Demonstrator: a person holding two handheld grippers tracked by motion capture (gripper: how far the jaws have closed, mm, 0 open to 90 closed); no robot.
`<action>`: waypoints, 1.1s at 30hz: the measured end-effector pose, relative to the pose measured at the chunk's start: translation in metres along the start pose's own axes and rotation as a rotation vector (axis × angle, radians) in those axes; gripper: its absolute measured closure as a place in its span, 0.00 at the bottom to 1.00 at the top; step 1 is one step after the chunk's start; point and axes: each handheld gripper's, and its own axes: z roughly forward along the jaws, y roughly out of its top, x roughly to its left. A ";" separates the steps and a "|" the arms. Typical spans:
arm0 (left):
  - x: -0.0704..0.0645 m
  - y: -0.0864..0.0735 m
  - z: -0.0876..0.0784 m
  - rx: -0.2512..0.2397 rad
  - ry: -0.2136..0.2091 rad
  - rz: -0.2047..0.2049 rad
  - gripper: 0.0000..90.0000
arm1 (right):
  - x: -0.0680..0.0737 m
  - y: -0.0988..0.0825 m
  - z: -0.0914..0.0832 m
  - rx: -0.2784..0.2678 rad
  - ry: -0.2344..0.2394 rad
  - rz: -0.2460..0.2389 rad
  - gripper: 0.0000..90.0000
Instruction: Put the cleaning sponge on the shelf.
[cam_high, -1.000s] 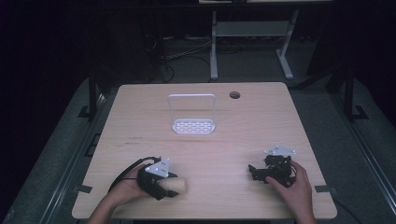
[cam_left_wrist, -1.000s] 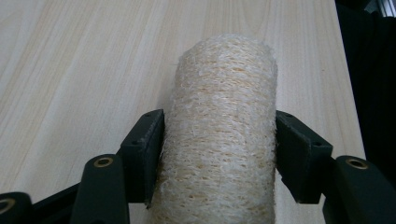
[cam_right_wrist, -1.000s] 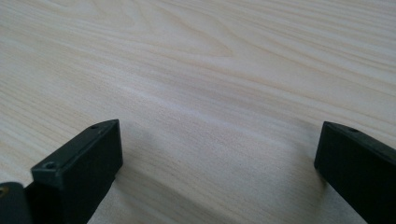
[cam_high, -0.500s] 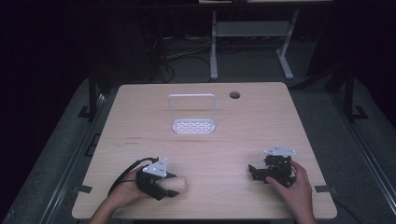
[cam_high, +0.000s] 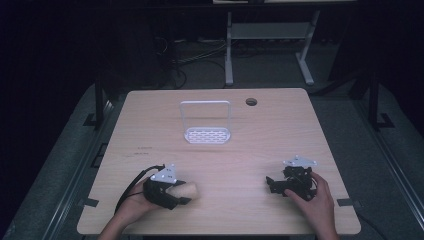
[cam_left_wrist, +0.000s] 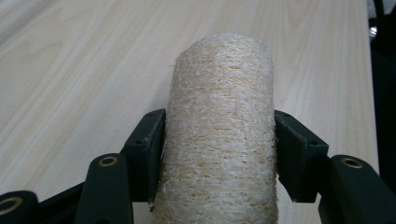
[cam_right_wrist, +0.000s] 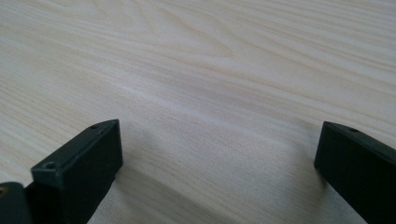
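Loofah roll (cam_left_wrist: 219, 135) clamped in left hand-held gripper (cam_left_wrist: 219, 158).

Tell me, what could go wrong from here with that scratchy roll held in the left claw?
The loofah roll is soft and clamped by the left gripper only near one end, so it might squash, sag or slip out when lifted. If it is headed for the white rack, that light frame could tip or slide when bumped. The right gripper lies open on the table, holding nothing, so nothing steadies the rack.
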 end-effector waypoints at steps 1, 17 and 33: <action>0.000 0.001 -0.001 0.000 0.012 -0.006 0.45 | 0.000 0.000 0.000 0.000 0.000 0.000 0.01; 0.001 0.012 -0.003 -0.049 0.106 -0.085 0.45 | 0.000 0.000 0.000 0.000 0.000 0.000 0.01; 0.012 0.025 -0.001 -0.070 0.138 -0.103 0.45 | 0.000 0.000 0.000 0.001 0.000 0.000 0.01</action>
